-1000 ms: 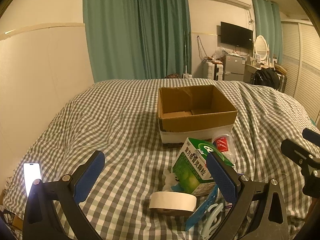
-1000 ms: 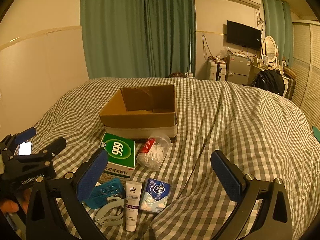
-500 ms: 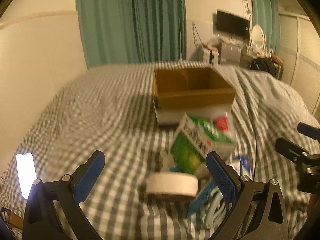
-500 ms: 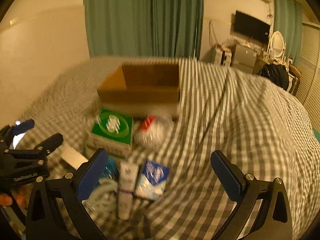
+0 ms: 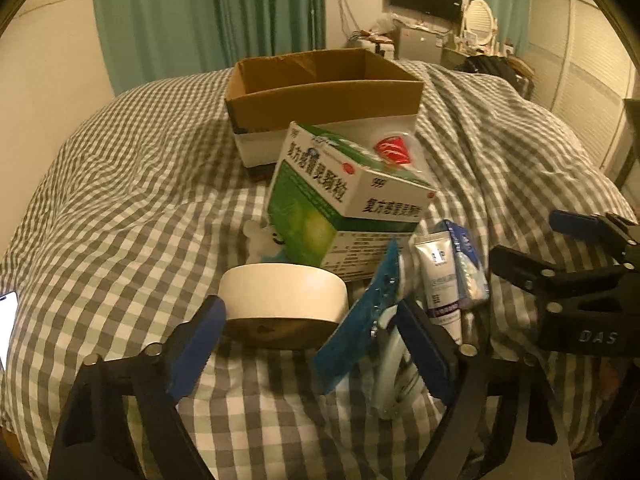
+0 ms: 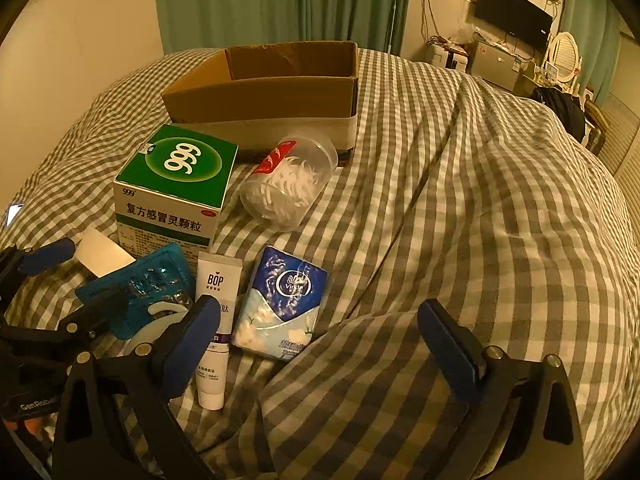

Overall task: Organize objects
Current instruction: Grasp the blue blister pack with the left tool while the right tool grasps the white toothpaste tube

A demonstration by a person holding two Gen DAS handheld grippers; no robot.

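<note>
Left wrist view shows the left gripper (image 5: 310, 330) with its two blue pads wide apart, low over a checked bedcover (image 5: 120, 208). A tape roll (image 5: 282, 300) lies on the cover just in front of the gap; the left pad is very near its side, but I cannot tell if it touches. Nothing is clamped. Just right of the roll a blue blister pack (image 5: 360, 320) leans on its edge, and behind it a green medicine box (image 5: 340, 208) stands tilted. A white tube (image 5: 438, 280) and a tissue pack (image 5: 470, 268) lie beside the box at the right.

An open cardboard box (image 5: 324, 96) sits farther back on the bed, behind the green box. Between them lies a clear jar (image 5: 394, 150) with a red label.

From the right wrist view the right gripper (image 6: 320, 340) is also spread open and holds nothing. It hangs above the cover near the tube (image 6: 214, 320) and the tissue pack (image 6: 280, 304); its left pad is in front of the tube's lower part. The jar (image 6: 288, 184) lies on its side, just beside the green box (image 6: 176, 188) and close to the front wall of the cardboard box (image 6: 264, 96). The left gripper (image 6: 60, 276) appears at the left edge, over the blister pack (image 6: 140, 280).
</note>
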